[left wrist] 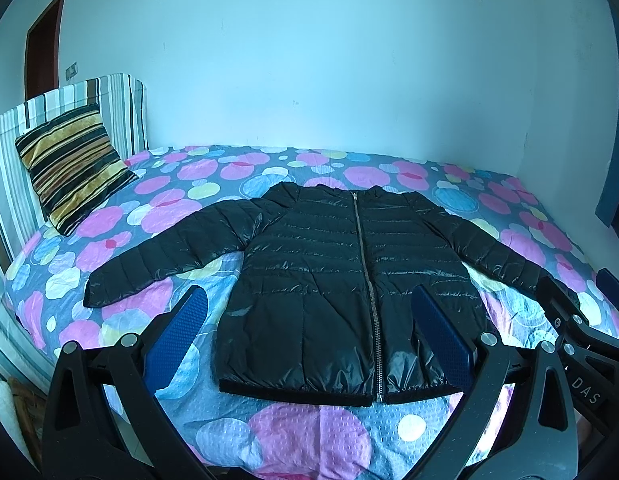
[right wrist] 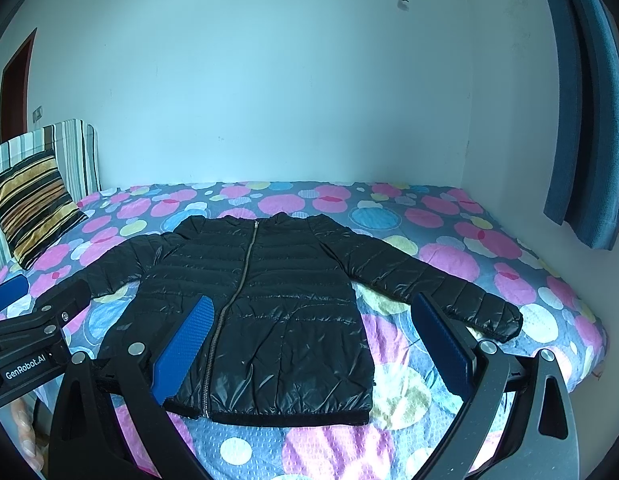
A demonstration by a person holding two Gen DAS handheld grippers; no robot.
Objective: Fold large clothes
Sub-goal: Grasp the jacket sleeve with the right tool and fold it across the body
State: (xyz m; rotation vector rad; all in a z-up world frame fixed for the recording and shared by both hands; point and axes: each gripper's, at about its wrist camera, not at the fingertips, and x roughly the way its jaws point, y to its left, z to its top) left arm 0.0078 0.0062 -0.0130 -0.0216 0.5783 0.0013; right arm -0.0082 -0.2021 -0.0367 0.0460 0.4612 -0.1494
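**Q:** Left wrist view. What are you looking at, and where is it?

**A:** You see the black puffer jacket (left wrist: 349, 280) laid flat, front up and zipped, on the spotted bedspread (left wrist: 309, 432), sleeves spread to either side. The hem lies nearest you, the collar towards the wall. A striped cushion (left wrist: 69, 168) leans at the headboard, well apart from the garment. Your left gripper (left wrist: 309, 336) hangs above the hem with its blue pads (left wrist: 177, 336) spread wide and nothing between them. The other tool shows at the right edge, near the cuff on that side.

**Q:** How will the jacket likely handle?

**A:** Judge it light, soft and springy: quilted filling under a glossy shell. That shell looks slippery, so a shallow pinch may slide off, and folded layers will probably puff back open unless you press them down.

**Q:** Right wrist view. What does it add?

**A:** The same puffer jacket (right wrist: 261, 300) lies on the bedspread (right wrist: 329, 452), its right sleeve (right wrist: 437, 284) running out to a cuff just beside the far blue pad. Your right gripper (right wrist: 321, 340) is likewise parted wide and empty. The left gripper (right wrist: 25, 320) sits at the left edge, and fingertips (right wrist: 25, 432) of the hand holding it show below.

**Q:** Where should you take hold?

**A:** Take each sleeve at the cuff, where the bound edge gives the pads something firmer to bite, and bite deep. For the body, grip the hem corners rather than the smooth mid-panel.
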